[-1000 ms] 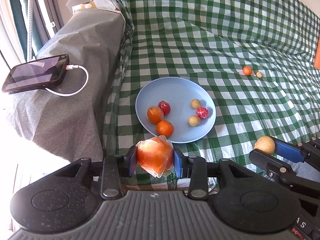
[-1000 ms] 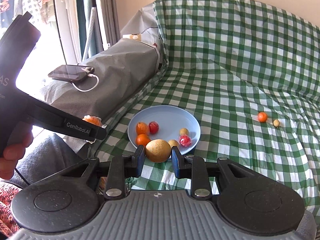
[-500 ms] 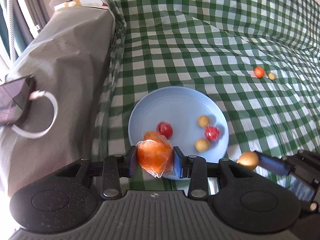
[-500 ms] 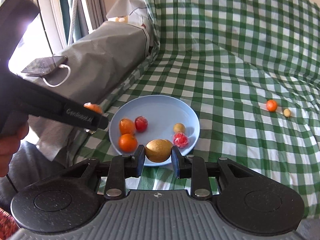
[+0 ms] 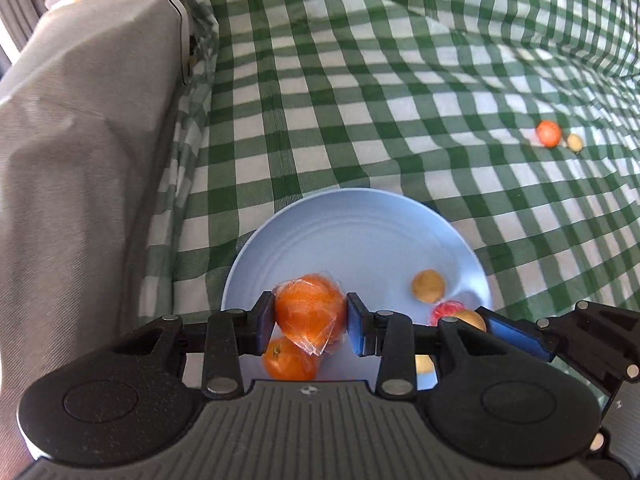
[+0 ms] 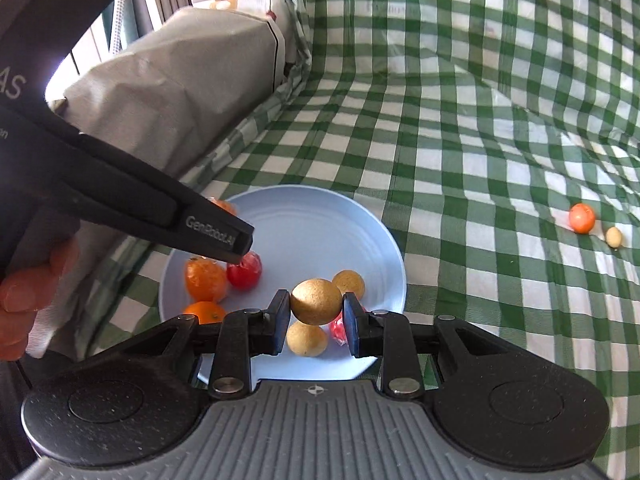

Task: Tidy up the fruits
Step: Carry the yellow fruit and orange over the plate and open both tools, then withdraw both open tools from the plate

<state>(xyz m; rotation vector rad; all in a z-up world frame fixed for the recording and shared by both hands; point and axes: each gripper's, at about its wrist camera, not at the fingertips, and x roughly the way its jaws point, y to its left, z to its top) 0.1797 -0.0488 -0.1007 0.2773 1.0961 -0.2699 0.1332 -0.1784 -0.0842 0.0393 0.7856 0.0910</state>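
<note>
- Gripping a wrapped orange [image 5: 310, 314], the left gripper [image 5: 311, 322] had its two pads pressed against the fruit's sides, the clear film crinkled and hanging in a point below it
- The wrapped orange hung above the near left part of the plate [image 5: 352, 224], over a bare orange [image 5: 290, 360] lying on the plate beneath
- The right gripper [image 6: 316, 312] was closed on a tan ball [image 6: 316, 301], pads touching it on both sides, above the near part of the plate [image 6: 320, 216]
- Just under that ball a second tan fruit [image 6: 306, 338] lay on the plate, with a third [image 6: 349, 283] just behind and a red wrapped fruit [image 6: 338, 328] partly hidden by the right pad
- On the plate's left side sat an orange in film [image 6: 206, 280], a red fruit [image 6: 245, 271] touching it, and an orange [image 6: 205, 312] nearer the rim
- In the right view the left gripper's finger [image 6: 216, 236] reached over the plate's left edge, a bit of its orange showing behind it
- The plate rested on a green checked cloth [image 6: 460, 140], beside a grey-covered bolster [image 6: 180, 92]
- Well apart to the right, a small orange [image 6: 582, 218] and a pale fruit [image 6: 613, 237] lay close together on the cloth
</note>
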